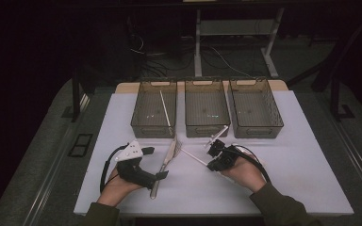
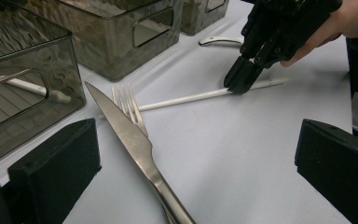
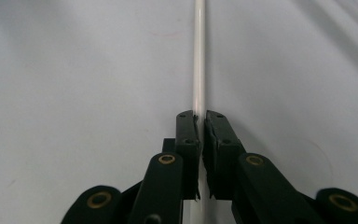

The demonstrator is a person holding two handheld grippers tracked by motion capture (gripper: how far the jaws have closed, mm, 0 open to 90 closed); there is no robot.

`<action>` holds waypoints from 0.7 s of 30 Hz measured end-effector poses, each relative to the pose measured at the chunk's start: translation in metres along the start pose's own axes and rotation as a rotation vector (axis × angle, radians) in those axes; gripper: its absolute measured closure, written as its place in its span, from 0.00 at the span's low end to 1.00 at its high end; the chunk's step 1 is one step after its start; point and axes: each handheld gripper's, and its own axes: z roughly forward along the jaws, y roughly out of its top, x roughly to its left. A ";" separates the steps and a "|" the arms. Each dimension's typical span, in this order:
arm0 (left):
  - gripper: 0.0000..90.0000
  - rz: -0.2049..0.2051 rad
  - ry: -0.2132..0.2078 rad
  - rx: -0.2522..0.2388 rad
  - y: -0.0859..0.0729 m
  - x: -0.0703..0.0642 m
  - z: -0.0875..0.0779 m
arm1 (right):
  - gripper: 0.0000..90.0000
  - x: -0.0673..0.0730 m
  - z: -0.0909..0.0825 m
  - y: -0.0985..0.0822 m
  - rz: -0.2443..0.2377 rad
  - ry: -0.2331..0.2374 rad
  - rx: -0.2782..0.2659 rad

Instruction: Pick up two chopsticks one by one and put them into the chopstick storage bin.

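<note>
1. White and matte, the table (image 1: 306,183) is the largest surface; its smooth top carries everything. I take the middle bin as the landmark.
2. Smoky translucent plastic makes up three oblong bins along the far side, each with ribbed floors and cut-out handles: the middle bin (image 1: 206,126), the left bin (image 1: 139,123) and the right bin (image 1: 275,123). Sorting looks barely begun: the left bin holds one white chopstick (image 1: 165,109), and I see nothing in the other two.
3. Left of the middle bin and nearer the person, the left tool (image 2: 196,163) has its blocky black jaws spread wide, holding nothing.
4. Just before the middle bin's near wall, the right tool (image 3: 200,135) has its jaws pressed together, pinching the loose chopstick (image 3: 199,56), a thin, smooth white rod lying flat on the table.
5. Nearer than the middle bin's left corner lie a polished steel knife (image 2: 130,135) with a pointed blade and a steel fork (image 2: 129,105), crossing each other; both are left to sort.
6. A small white utensil (image 2: 221,40) rests close to the middle bin's front, unsorted too.
</note>
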 end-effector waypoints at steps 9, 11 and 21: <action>0.00 -0.002 0.000 -0.001 0.000 0.000 0.000 | 0.94 -0.015 -0.022 -0.011 0.032 -0.011 -0.050; 0.00 -0.004 0.001 0.000 0.000 0.000 0.001 | 0.94 -0.016 -0.026 -0.013 0.036 -0.011 -0.061; 0.00 -0.007 0.000 -0.006 0.000 0.000 0.001 | 0.94 -0.018 -0.040 -0.016 0.049 0.007 -0.112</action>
